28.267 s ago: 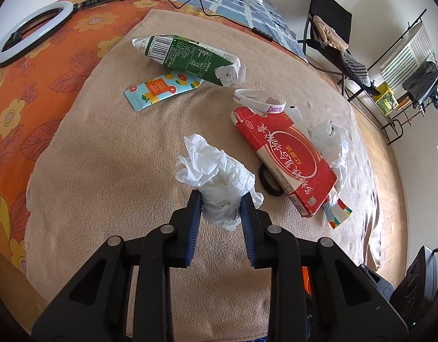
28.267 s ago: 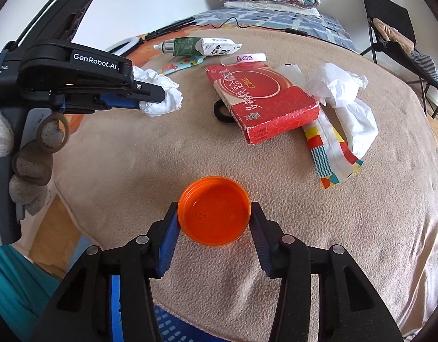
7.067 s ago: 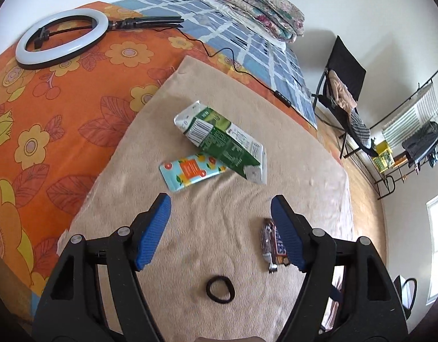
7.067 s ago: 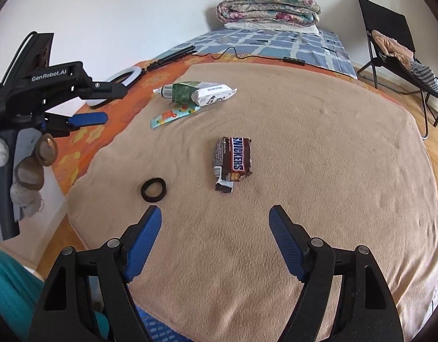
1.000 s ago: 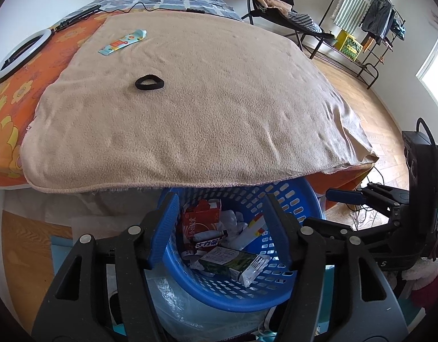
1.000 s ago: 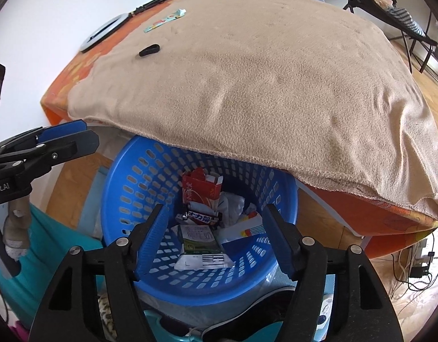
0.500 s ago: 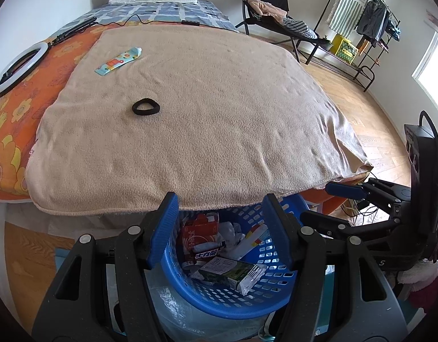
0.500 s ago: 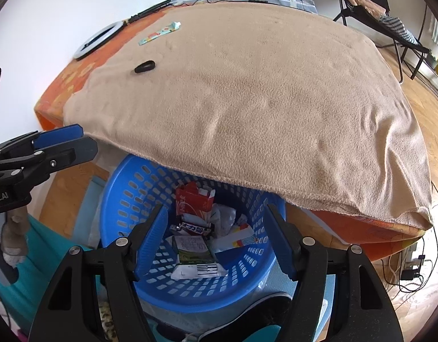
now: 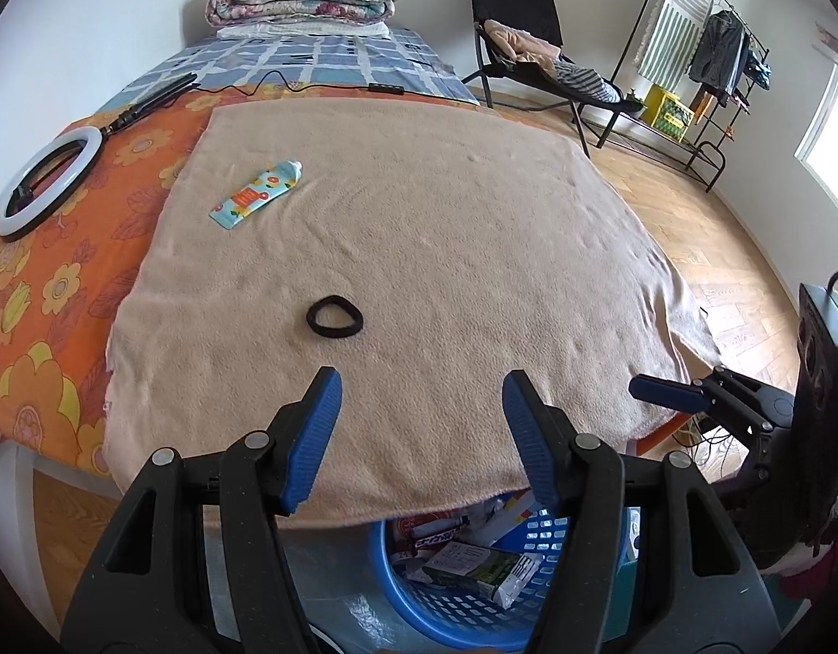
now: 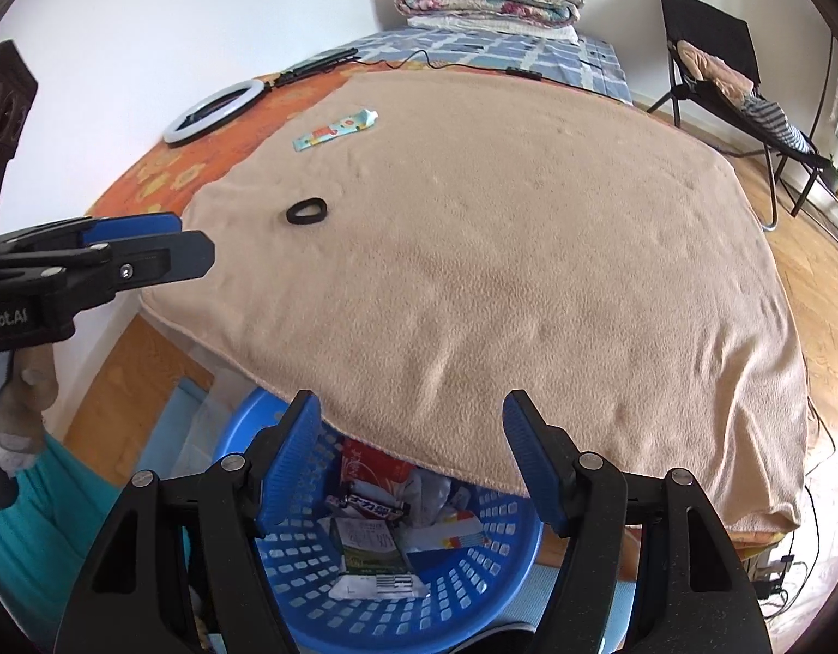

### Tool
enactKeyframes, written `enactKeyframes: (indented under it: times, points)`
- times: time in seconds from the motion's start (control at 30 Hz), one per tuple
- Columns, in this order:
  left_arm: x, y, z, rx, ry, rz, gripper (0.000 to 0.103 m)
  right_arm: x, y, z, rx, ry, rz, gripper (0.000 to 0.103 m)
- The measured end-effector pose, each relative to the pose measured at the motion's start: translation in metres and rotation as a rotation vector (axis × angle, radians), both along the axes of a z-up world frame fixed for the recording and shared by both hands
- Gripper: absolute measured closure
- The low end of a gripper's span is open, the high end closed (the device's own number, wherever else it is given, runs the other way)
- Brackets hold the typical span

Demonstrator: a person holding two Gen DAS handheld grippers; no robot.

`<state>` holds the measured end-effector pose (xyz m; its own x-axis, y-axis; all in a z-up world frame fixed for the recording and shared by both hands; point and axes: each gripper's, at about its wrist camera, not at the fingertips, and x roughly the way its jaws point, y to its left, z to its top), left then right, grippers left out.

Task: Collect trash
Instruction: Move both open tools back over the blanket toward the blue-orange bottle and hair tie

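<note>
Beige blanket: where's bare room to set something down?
The blanket is bare across its middle and right side, from the hair tie over to the chair-side edge. Only the tube sits near the far left edge. The blue basket below is crowded with trash.

Both looking from the bed's foot, low and close, across the beige blanket toward the far wall; sharing blanket and blue basket.

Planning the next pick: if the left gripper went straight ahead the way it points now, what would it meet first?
Probably the beige blanket itself; the left gripper, open and empty, aims slightly right of the black hair tie. Depth is unclear.
</note>
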<state>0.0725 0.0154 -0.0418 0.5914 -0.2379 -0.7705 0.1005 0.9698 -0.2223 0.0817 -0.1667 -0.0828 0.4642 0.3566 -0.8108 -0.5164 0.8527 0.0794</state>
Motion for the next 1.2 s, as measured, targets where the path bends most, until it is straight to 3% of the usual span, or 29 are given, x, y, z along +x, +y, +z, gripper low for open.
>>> enactKeyframes:
  times: [0.2,0.33,0.53,0.83,1.2]
  points:
    - [0.038,0.033,-0.002,-0.032,0.017,0.005,0.040,0.012,0.022,0.008,0.063,-0.034,0.044,0.034]
    - [0.065,0.059,-0.008,-0.064,0.040,0.037,0.040,0.024,0.042,0.006,0.072,-0.006,0.098,0.034]
    - [0.105,0.080,-0.011,0.008,0.006,0.043,0.040,0.041,0.068,-0.009,0.076,0.054,0.146,0.034]
    - [0.173,0.094,-0.044,0.091,0.083,0.009,0.040,0.067,0.097,-0.015,0.098,0.054,0.191,0.034]
    - [0.225,0.095,-0.078,0.153,0.137,-0.049,0.040,0.086,0.120,-0.031,0.114,0.098,0.215,0.035]
